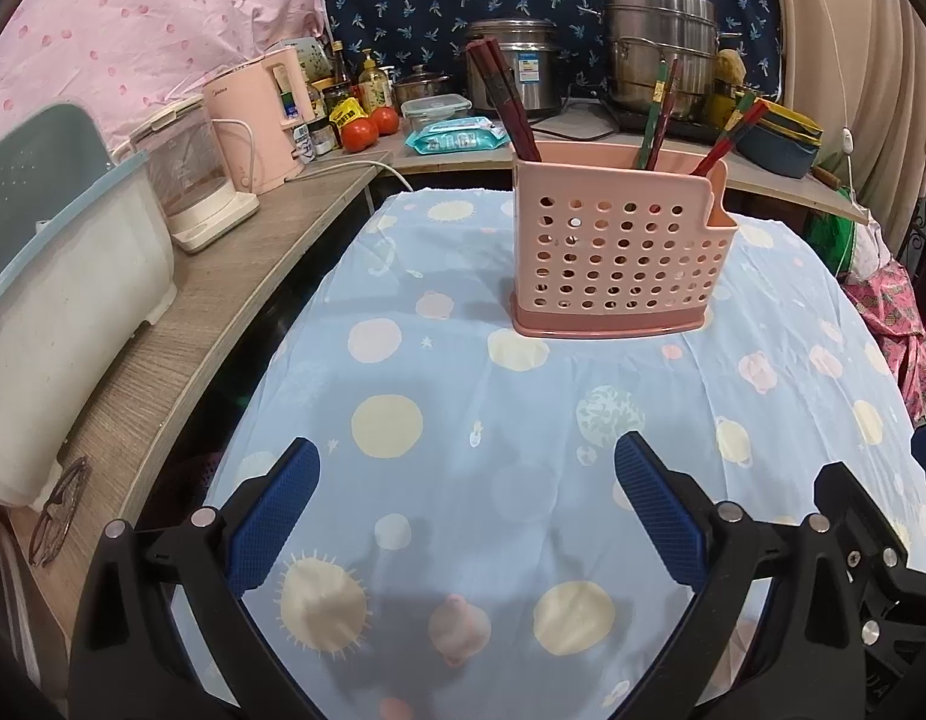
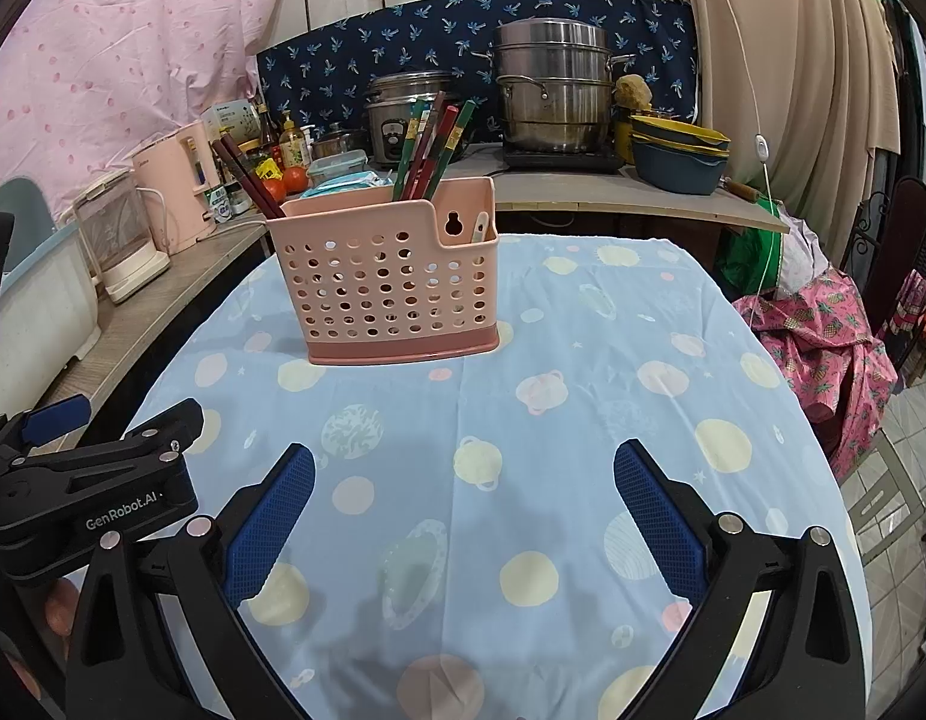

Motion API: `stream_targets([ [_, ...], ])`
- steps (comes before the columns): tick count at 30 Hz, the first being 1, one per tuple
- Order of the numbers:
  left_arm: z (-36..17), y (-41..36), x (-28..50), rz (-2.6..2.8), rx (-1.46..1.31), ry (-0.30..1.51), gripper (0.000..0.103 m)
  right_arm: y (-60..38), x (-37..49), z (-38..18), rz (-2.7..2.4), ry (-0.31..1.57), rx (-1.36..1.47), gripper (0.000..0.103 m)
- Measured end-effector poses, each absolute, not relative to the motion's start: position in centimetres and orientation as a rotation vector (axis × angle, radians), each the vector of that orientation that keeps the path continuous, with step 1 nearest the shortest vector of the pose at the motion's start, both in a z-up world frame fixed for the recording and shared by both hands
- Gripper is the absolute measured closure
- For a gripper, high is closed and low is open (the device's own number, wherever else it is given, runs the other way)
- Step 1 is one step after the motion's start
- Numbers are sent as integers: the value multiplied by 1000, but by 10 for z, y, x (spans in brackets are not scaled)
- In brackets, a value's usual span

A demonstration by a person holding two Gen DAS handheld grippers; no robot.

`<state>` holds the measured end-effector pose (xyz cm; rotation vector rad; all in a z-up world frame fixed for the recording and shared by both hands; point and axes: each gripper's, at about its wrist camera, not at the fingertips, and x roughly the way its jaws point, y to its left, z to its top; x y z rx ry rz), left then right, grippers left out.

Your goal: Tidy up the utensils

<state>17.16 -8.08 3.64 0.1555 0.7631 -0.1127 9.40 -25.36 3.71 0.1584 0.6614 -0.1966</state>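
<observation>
On table, far half: pink perforated caddy (image 1: 622, 252) upright on blue planet-print cloth (image 1: 463, 396). Dark red chopsticks (image 1: 505, 102) leaning out of left compartment; green-and-red chopsticks (image 2: 433, 150) bunched in middle one. Small low pocket at right end holding a pale handle (image 2: 480, 227), type unclear.

Left gripper (image 1: 466, 516) low over near edge of cloth, blue pads spread wide, holding nothing. Right gripper (image 2: 463, 519) same: fingers wide apart, nothing between them. Both well apart from caddy. Bare cloth between grippers and caddy, no obstruction. Left gripper's body visible at left edge of right wrist view, just beside right one.

Clutter off table only. Left counter: white-and-teal dish rack (image 1: 61, 300), glasses (image 1: 58, 510) in front of it, clear kettle (image 1: 190, 180), pink kettle (image 1: 262, 120). Back counter behind caddy: bottles (image 1: 373, 81), two tomatoes (image 1: 370, 127), wipes pack (image 1: 457, 135), lidded container (image 1: 436, 108), rice cooker (image 1: 520, 66), stacked steel steamer (image 2: 553, 84), stacked yellow and blue dishes (image 2: 679, 153). Right side: beige curtain (image 2: 781, 60), white cord with switch (image 2: 761, 147), pink pineapple-print cloth (image 2: 817, 348).
</observation>
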Motion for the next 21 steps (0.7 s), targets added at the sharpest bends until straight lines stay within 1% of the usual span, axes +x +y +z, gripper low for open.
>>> stream_targets([
  [21, 34, -85, 171, -130, 154, 758, 9, -259, 88, 33, -208, 665, 160, 7],
])
